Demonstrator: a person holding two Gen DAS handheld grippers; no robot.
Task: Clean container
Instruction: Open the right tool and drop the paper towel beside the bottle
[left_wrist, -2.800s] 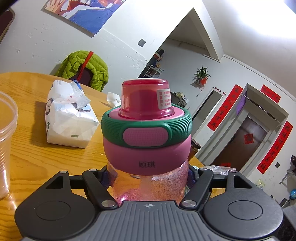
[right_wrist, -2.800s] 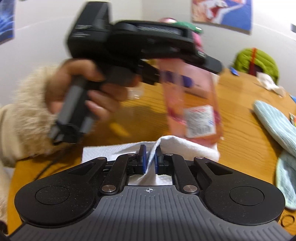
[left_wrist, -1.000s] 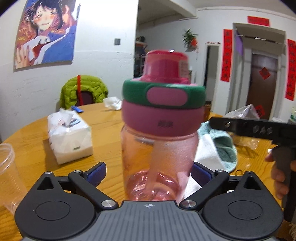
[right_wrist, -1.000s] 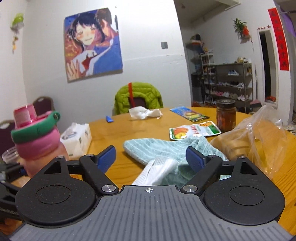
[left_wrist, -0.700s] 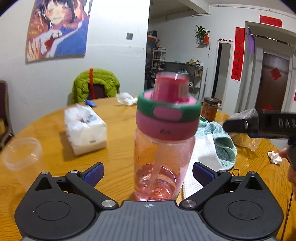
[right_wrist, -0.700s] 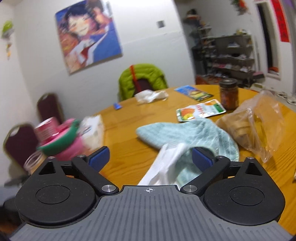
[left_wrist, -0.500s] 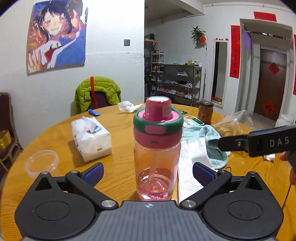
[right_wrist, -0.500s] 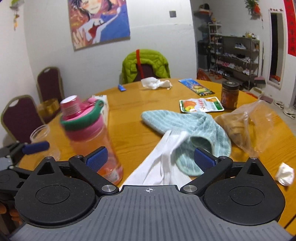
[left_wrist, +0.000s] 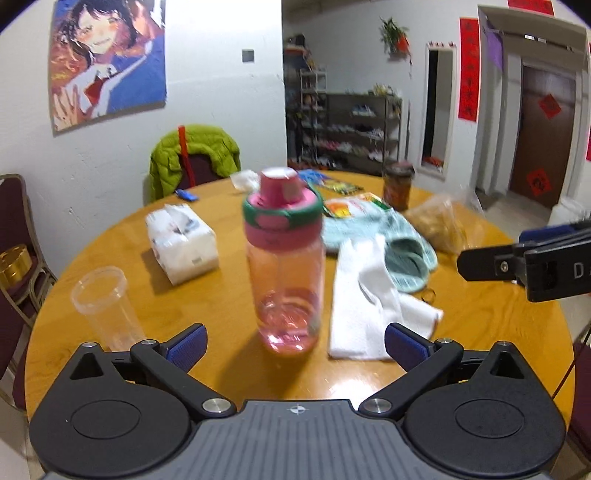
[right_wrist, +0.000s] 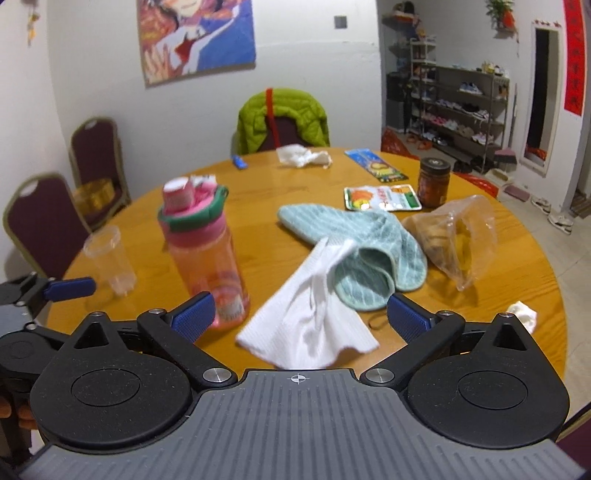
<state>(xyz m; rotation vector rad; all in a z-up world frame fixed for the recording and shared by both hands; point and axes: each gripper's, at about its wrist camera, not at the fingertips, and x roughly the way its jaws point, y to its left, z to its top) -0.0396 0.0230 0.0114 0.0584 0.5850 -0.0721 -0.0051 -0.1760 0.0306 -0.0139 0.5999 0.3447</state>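
Round wooden table (left_wrist: 229, 369), near edge curving just ahead of both grippers; left rim backed by two maroon chairs (right_wrist: 33, 221), far rim by a chair draped in a green jacket (right_wrist: 282, 110).

Left sector: clear plastic cup (left_wrist: 105, 299), upright, near the left edge. Tissue pack (left_wrist: 181, 242) behind it, well apart. Bare tabletop between cup and bottle.

Centre: pink bottle (left_wrist: 284, 266), upright on the table, free of both tools. Translucent pink body, a little liquid pooled at the base, pink collar, green ring, pink cap closed on top. In the right wrist view a label sits low on its side and the green carry loop sticks up behind the cap.

Right of centre: white cloth (right_wrist: 314, 310), crumpled and spread flat, just beside the bottle, its far end overlapping a light blue towel (right_wrist: 354, 243). Beyond these: snack packets (right_wrist: 382, 194), a dark-lidded jar (right_wrist: 434, 181), a clear bag of food (right_wrist: 454, 232). Small white wad (right_wrist: 522, 312) near the right edge.

Left gripper (left_wrist: 293, 341): held level before the bottle, jaws spread wide, empty.

Right gripper (right_wrist: 299, 315): level over the near end of the white cloth, jaws spread wide, nothing between them; apart from the left tool.
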